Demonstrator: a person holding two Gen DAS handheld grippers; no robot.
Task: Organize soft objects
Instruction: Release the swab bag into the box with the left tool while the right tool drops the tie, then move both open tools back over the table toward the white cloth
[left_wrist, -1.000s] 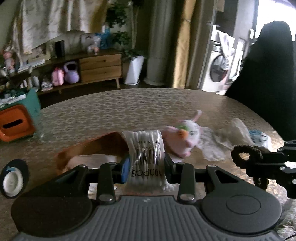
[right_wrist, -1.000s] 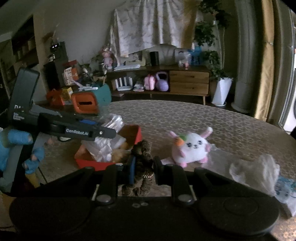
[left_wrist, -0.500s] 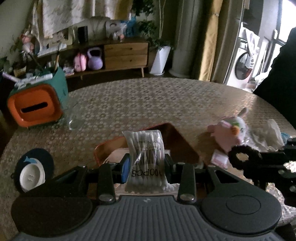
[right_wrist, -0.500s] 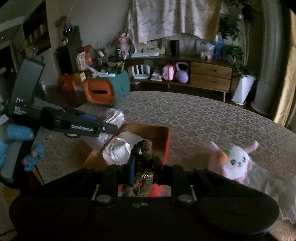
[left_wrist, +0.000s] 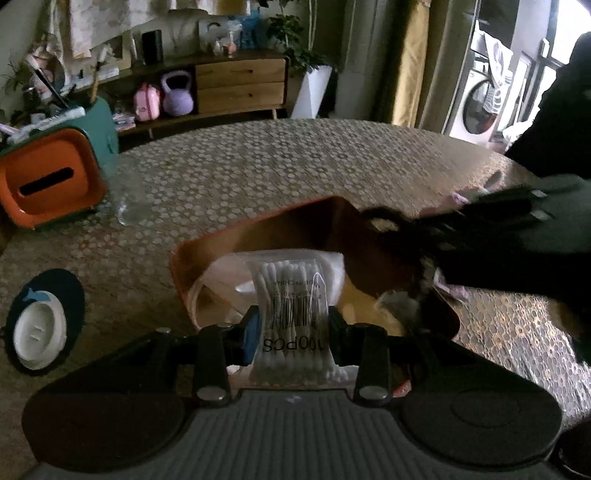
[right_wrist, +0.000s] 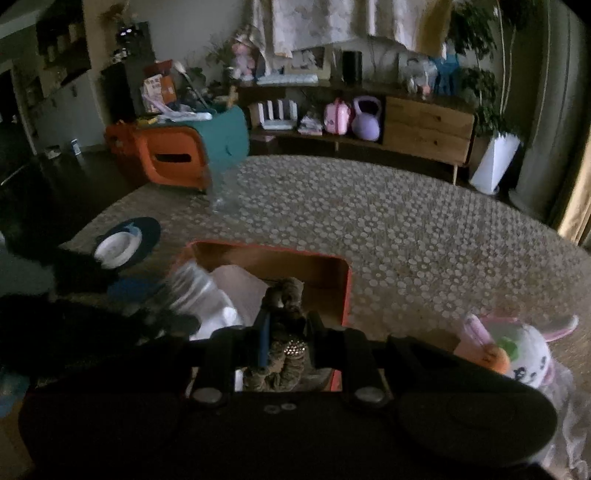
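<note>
Looking past our two tools, we see the orange box near the table's front, with bare patterned cloth stretching wide behind it to the far curved edge. On its left lie a dark mat with a white disc and a clear glass; on its right, just beside it, the white bunny plush sits on crinkled plastic.

Our left gripper tilts down over the box, its jaws clamped on the sides of a clear bag of cotton swabs, which hangs above the white soft things already inside. Our right gripper also angles downward over the box's near rim, pinching a brown hair scrunchie tight. In the left view it comes in from the right as a dark blur over the box's corner.

Beyond the table stand an orange and teal bin, a low wooden sideboard and a washing machine.
</note>
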